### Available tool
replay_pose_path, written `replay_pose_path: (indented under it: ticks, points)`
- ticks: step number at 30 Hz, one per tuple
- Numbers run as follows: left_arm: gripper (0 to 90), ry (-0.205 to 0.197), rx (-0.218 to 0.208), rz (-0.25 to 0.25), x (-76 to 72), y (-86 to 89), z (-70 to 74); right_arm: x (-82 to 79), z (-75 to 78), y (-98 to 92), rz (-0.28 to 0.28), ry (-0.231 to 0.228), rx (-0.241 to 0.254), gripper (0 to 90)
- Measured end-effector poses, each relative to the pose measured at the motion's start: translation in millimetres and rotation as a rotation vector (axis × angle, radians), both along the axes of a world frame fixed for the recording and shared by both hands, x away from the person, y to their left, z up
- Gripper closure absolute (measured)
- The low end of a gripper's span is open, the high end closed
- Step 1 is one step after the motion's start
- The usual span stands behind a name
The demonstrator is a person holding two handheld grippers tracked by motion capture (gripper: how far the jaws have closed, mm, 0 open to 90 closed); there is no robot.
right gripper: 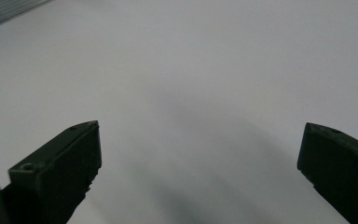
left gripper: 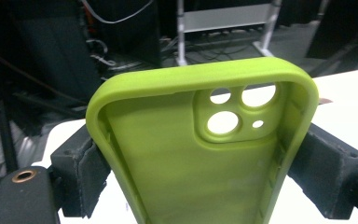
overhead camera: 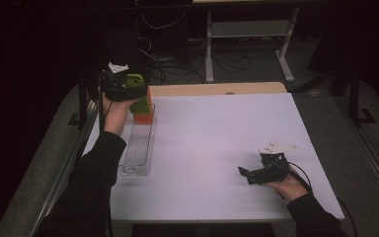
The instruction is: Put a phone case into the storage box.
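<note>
- Phone case [left gripper: 186,154], lime green with its camera cut-outs upward, sits clamped by its two long sides between the jaws of the left gripper [overhead camera: 123,89], held at the far end of the clear rack [overhead camera: 138,148].
- Orange case [overhead camera: 143,109] already stands upright in the rack's far end, touching or just beside the green one; the rest of the slots nearer the person look empty.
- Risk, as a judgement: the soft case is pinched by its side walls alone, so it could flex and spring loose, or knock the orange case over as it is lowered beside it; a light rack may also slide if pushed.
- White table [overhead camera: 217,148] lies bare to the right of the rack.
- Right gripper [overhead camera: 249,175] rests well to the right of the rack and nearer the person, jaws spread wide with nothing between them.
</note>
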State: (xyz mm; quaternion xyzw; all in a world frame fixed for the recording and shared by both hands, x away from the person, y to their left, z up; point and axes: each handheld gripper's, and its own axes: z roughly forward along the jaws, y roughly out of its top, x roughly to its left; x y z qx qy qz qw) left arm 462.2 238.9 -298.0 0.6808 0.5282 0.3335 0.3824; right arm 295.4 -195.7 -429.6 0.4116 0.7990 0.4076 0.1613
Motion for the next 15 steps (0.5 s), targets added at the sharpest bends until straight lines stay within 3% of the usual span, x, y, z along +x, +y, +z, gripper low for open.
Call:
replay_pose_path:
  ticks: [7, 15]
  points:
    - [13.6, 0.018, -0.001, 0.061, 9.0, -1.1, -16.3, 0.0, 0.5, -1.5, -0.004, -0.001, 0.003, 0.0]
    - [13.6, 0.060, 0.046, 0.086, 14.9, -4.0, -35.3, 0.3, 0.9, -2.3, -0.004, -0.001, 0.006, 0.0]
